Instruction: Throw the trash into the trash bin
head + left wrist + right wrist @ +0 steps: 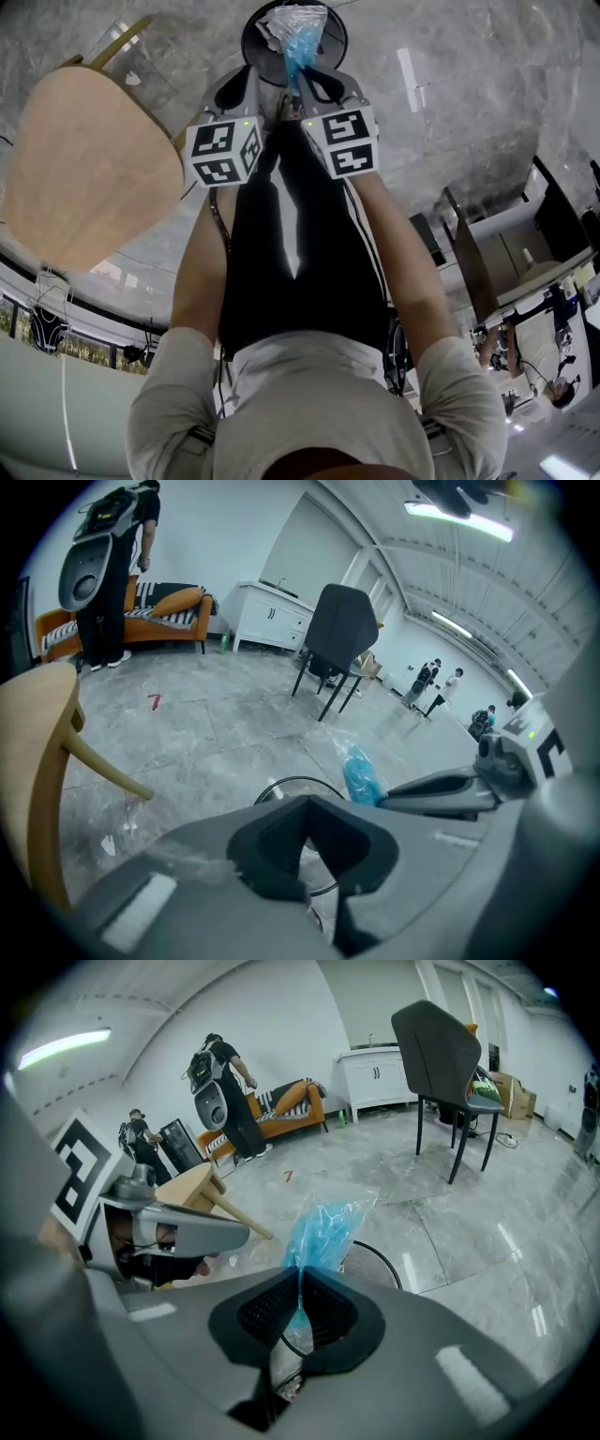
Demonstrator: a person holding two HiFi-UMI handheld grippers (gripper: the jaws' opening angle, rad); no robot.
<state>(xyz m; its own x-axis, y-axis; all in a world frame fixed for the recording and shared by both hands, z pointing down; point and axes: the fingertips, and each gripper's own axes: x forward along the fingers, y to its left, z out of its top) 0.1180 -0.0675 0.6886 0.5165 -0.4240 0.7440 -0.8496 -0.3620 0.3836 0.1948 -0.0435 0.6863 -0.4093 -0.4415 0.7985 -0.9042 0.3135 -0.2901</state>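
A black round trash bin (334, 49) stands on the floor at the top of the head view, with crumpled clear plastic (281, 22) in it. My right gripper (307, 82) is shut on the neck of a blue plastic bag (300, 45), which hangs over the bin's opening. In the right gripper view the bag (323, 1227) sticks up from the shut jaws (301, 1297), with the bin's rim (386, 1262) just beyond. My left gripper (249, 92) is beside it, shut with nothing between its jaws (306, 829). From there the bin rim (281, 782) and the bag (361, 778) show ahead.
A wooden chair (89, 164) stands close on the left of the bin, its leg (103, 766) near the left gripper. A dark chair (448, 1063) stands farther off on the grey marble floor. An orange sofa (159, 611) and several people are far back.
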